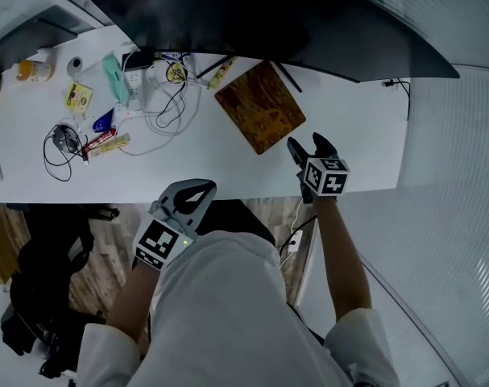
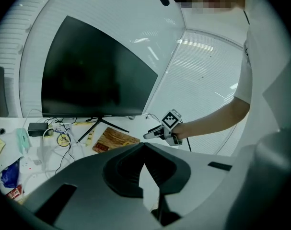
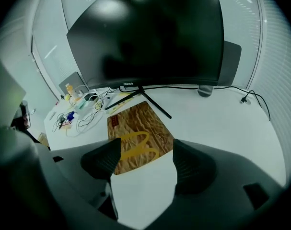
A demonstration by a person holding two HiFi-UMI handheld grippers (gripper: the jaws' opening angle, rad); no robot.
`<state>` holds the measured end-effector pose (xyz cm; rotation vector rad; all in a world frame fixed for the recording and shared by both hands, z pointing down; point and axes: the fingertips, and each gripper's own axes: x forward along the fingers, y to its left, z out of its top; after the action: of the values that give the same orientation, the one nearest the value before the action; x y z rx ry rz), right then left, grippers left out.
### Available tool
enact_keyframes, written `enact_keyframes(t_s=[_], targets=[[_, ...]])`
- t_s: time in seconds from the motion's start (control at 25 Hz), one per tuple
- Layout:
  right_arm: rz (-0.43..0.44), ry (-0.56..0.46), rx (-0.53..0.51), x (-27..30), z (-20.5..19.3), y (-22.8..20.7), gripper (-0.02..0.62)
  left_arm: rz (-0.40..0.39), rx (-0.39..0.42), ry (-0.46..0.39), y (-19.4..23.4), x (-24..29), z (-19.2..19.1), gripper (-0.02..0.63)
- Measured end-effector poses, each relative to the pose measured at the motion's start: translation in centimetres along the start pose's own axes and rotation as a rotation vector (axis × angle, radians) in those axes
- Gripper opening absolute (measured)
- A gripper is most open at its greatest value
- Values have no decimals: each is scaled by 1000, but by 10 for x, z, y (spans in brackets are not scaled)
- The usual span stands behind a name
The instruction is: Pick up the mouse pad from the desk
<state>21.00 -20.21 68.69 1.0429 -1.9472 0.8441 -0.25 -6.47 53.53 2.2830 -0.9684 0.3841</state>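
Observation:
A brown mouse pad [image 1: 260,107] with a yellow arch print lies flat on the white desk [image 1: 365,151], just in front of the monitor's stand. In the right gripper view the pad [image 3: 138,128] lies beyond the jaws, its near edge showing between them. My right gripper [image 1: 310,146] hovers over the desk's front edge, near the pad's near right corner, open and empty [image 3: 146,148]. My left gripper [image 1: 197,192] stays below the desk's front edge, close to my body, its jaws shut together on nothing [image 2: 144,150]. From there I see the pad [image 2: 115,140] and the right gripper [image 2: 152,134].
A large dark curved monitor [image 1: 260,14] spans the back of the desk, its thin stand legs [image 3: 152,102] reaching the pad's far edge. Cables [image 1: 167,107], a power strip [image 1: 135,75] and snack packets [image 1: 107,143] clutter the left side. A dark bag [image 1: 43,289] sits on the floor.

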Motion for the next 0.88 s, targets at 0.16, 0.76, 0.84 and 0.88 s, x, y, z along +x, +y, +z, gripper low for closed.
enact_keyframes(t_s=[0.16,0.76,0.84,0.88], targets=[[-25,48,3,31,-6,-13,327,-12,7,13,8,8,-3,17],[-123,184,46,98,-23,-57,328,-6,-51,45,43,11,-19,17],[-131,184,45,99,-24,-58,330,-4,-59,43,46,10,-19,17],[-136,184,42,98,-24,-58,328,-3,-63,42,48,10,-19,17]])
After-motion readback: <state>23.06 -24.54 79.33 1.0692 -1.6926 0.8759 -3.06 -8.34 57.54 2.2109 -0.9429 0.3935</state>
